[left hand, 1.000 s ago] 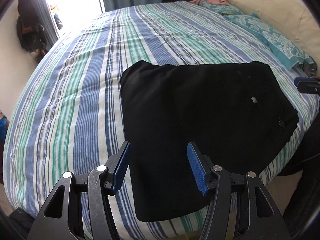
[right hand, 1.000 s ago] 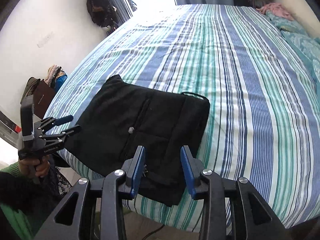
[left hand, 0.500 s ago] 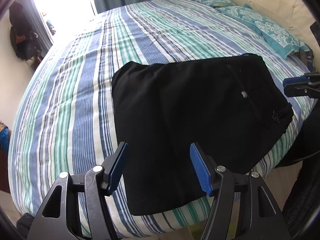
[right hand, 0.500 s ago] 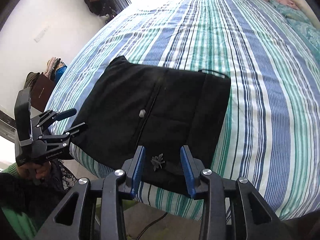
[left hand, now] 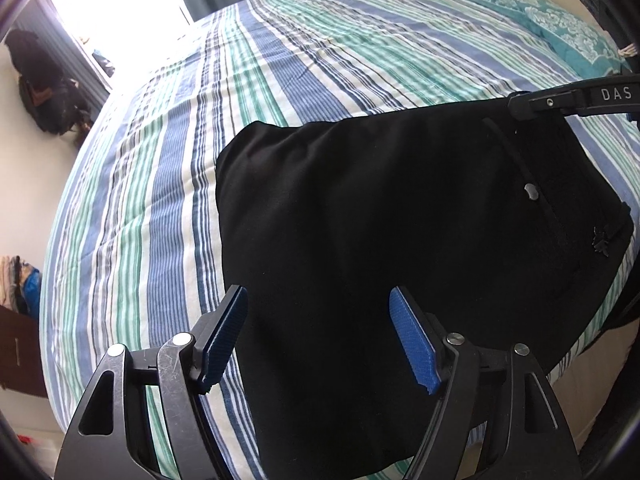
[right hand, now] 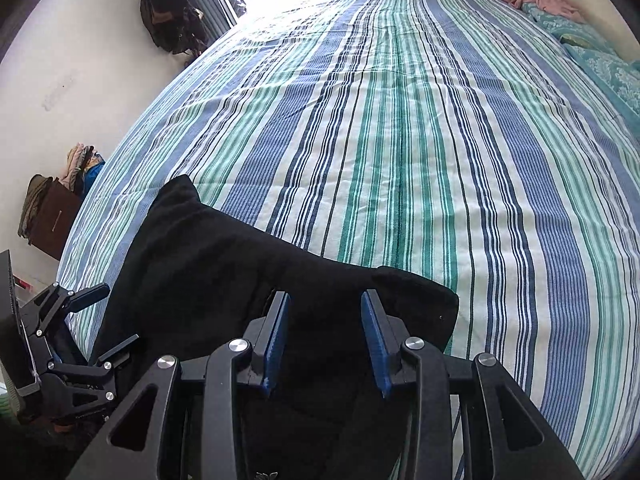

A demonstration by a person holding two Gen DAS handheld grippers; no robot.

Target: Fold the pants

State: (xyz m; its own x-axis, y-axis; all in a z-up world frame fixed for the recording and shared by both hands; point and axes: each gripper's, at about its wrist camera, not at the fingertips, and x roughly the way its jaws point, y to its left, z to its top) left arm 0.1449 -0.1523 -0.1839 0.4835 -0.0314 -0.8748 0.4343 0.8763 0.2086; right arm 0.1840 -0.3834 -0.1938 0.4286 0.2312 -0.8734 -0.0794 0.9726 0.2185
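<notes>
The black pants [left hand: 400,240] lie folded into a flat rectangle near the front edge of the striped bed [left hand: 280,60]. My left gripper [left hand: 320,336] is open, hovering just above the pants' near left edge, holding nothing. My right gripper [right hand: 325,340] is open, low over the pants [right hand: 224,280] at their right end, its blue pads apart and empty. In the left wrist view the right gripper's finger [left hand: 568,100] reaches in over the far right corner. In the right wrist view the left gripper [right hand: 96,320] shows at the lower left.
Teal patterned pillows [left hand: 540,28] lie at the bed's far right. A dark bag [right hand: 168,12] hangs on the wall by the bright window. Piled clothes and a brown box [right hand: 56,208] stand on the floor to the left of the bed.
Both grippers have moved forward and lower toward the pants. The right gripper now sits over the pants' right end, and both stay open.
</notes>
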